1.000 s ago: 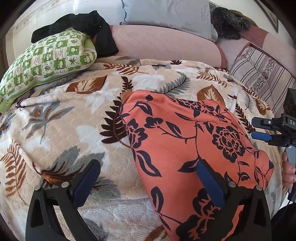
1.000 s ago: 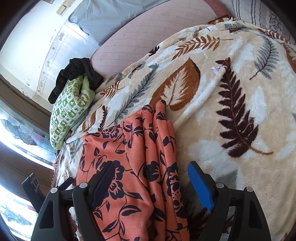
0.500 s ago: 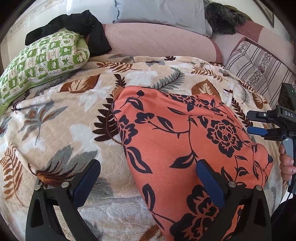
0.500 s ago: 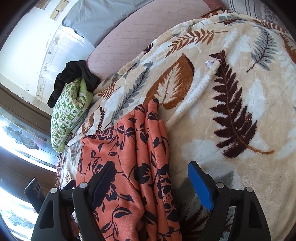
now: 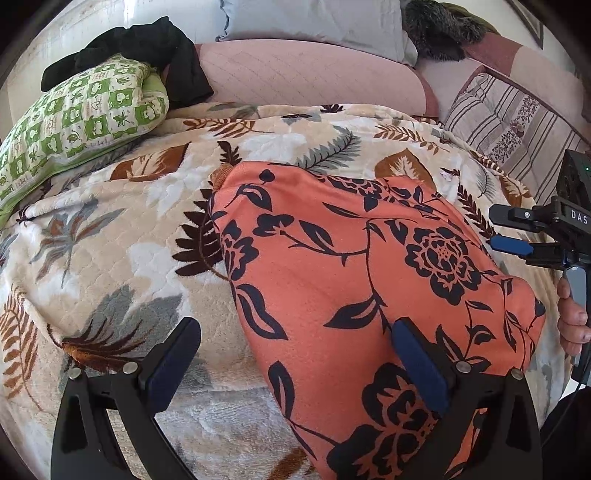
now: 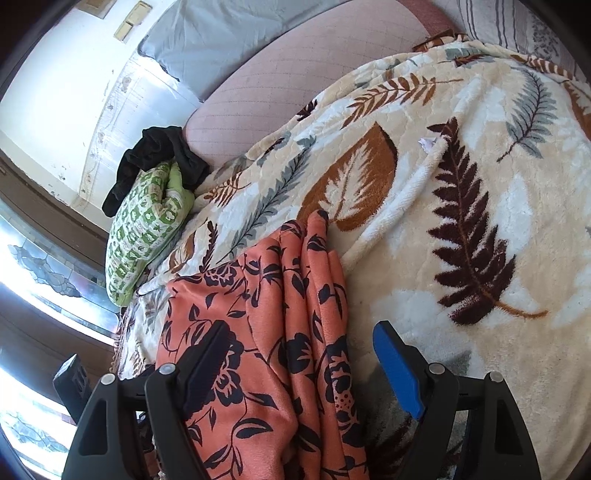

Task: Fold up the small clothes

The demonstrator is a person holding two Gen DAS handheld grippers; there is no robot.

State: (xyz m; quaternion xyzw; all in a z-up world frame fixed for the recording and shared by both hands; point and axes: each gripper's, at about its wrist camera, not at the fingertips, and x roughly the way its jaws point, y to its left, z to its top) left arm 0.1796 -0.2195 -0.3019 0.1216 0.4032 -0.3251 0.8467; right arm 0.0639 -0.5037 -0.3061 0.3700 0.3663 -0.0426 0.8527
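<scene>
An orange garment with black flowers (image 5: pixel 351 280) lies flat on the leaf-patterned blanket (image 5: pixel 110 251). My left gripper (image 5: pixel 295 354) is open above its near left edge, with the right finger over the cloth and the left finger over the blanket. In the right wrist view the garment (image 6: pixel 266 332) shows bunched folds along its right edge. My right gripper (image 6: pixel 301 354) is open and straddles those folds. It also shows at the right edge of the left wrist view (image 5: pixel 528 232), held by a hand.
A green checked pillow (image 5: pixel 74 122) with a black garment (image 5: pixel 147 48) on it lies at the far left. A pink bolster (image 5: pixel 306 81), a grey pillow (image 5: pixel 314 18) and a striped cushion (image 5: pixel 509 118) line the back.
Both views have shifted slightly, so the garment sits a little farther and more centred in the frames. Both grippers stay open. The garment itself has not moved.
</scene>
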